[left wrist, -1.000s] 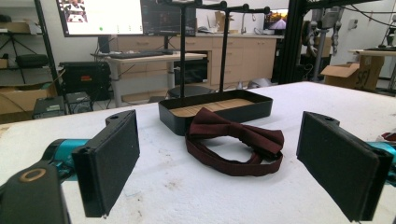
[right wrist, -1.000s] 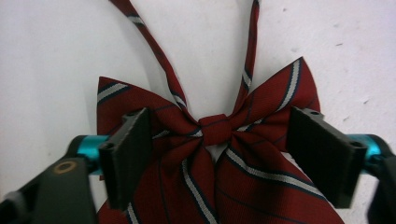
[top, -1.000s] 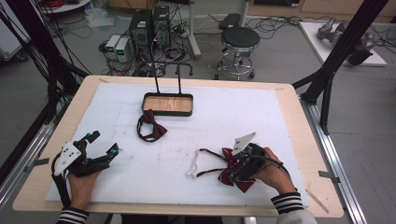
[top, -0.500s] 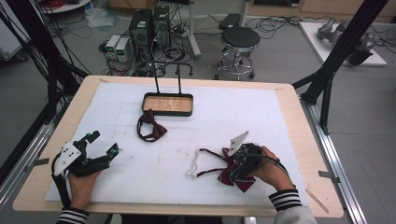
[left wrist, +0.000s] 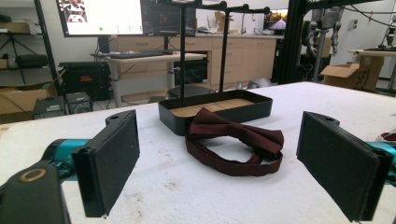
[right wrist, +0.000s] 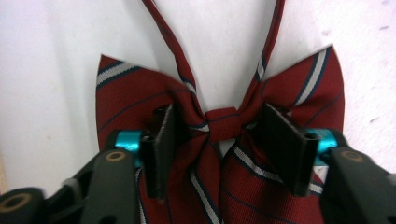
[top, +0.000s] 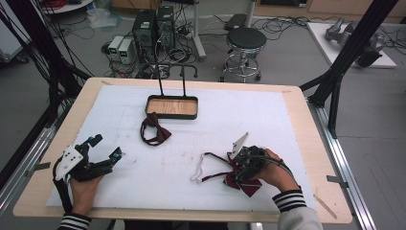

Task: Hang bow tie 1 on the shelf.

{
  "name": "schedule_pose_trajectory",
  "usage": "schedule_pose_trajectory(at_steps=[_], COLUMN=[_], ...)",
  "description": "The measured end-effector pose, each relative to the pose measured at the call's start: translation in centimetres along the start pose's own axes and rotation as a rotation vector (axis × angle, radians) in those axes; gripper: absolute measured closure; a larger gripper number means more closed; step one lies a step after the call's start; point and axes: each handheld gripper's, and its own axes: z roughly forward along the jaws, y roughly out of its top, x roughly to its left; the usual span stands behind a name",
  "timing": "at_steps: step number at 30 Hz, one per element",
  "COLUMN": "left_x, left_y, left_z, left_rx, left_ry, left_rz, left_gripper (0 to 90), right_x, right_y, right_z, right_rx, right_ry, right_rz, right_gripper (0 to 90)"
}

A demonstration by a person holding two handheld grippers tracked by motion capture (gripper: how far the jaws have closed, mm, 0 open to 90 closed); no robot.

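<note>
While closing—striped bow tie [right wrist: 219, 140] between right gripper [right wrist: 224, 140] jaws.

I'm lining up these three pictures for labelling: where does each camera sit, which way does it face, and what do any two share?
High view: above the person's side, looking forward and down on the table; both forearms, left gripper and right gripper show.
Left gripper view: rides the left gripper, looking level between its wide-open jaws at the plain bow tie and tray.
Right gripper view: rides the right gripper, looking down at the striped bow tie, jaws just closing either side of its knot.
Shared: high and left views both show plain tie and tray.
</note>
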Motion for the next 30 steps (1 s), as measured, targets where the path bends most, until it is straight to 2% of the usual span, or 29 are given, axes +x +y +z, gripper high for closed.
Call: schedule_pose_trajectory(at_steps=[5,10,23,30], left_x=[-0.02,-0.01,0.00,0.00], left_y=[-0.01,0.00,0.00,-0.01], left_z=[0.00,0.00,-0.01,-0.01], left_rx=[0.000,0.000,0.000,-0.001], left_ry=[0.001,0.001,0.001,0.001], left_rz=[0.000,0.002,0.000,0.001], left_gripper=[13.6,13.6,13.5,13.6], right_x=[-0.23,-0.18,-0.19,-0.24], right_y=[-0.02,0.00,-0.03,0.07], right_z=[-0.09,-0.17,-0.27,-0.94], right_rx=[0.005,0.010,-0.002,-0.073], right_ry=[0.008,0.013,0.012,-0.007], right_rz=[0.011,0.023,0.033,0.048], right_gripper=[60.5,68.2,70.2,70.2])
